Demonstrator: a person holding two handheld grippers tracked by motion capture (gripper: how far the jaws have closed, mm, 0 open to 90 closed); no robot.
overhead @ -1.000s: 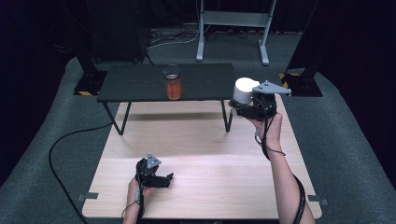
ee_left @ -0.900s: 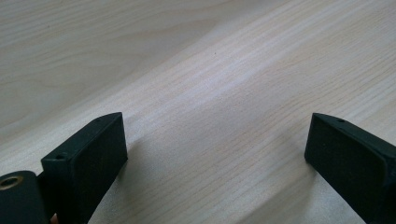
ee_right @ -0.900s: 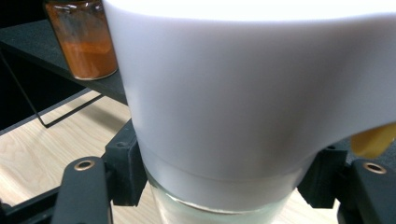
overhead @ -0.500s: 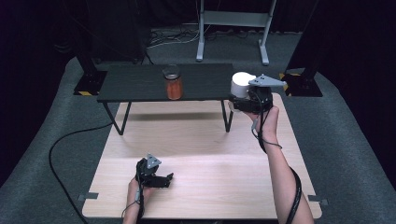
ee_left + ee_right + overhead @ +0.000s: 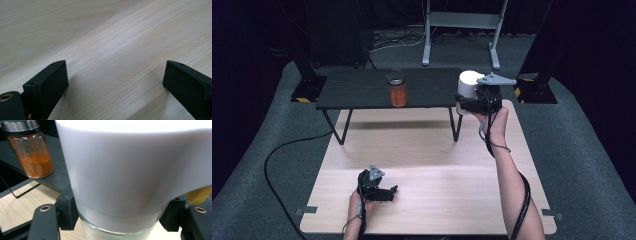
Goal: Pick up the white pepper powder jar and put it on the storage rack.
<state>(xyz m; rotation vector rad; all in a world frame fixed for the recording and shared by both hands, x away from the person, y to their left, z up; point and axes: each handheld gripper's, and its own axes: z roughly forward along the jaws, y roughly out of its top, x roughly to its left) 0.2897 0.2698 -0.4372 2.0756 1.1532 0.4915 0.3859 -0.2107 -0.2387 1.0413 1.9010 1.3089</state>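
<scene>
The right tongs (image 5: pixel 469 102) are clamped on a white-lidded jar (image 5: pixel 467 85), held upright in the air at the right end of the black shelf (image 5: pixel 362 89), where an orange jar (image 5: pixel 397 89) stands. The left tongs (image 5: pixel 391 192) rest apart on the wooden table (image 5: pixel 437 165), gripping nothing.

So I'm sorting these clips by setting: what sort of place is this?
Probably a recording studio or lab, not a home: black curtains all round, grey carpet, a wooden board laid on the floor, and a metal stand with cables behind.
</scene>
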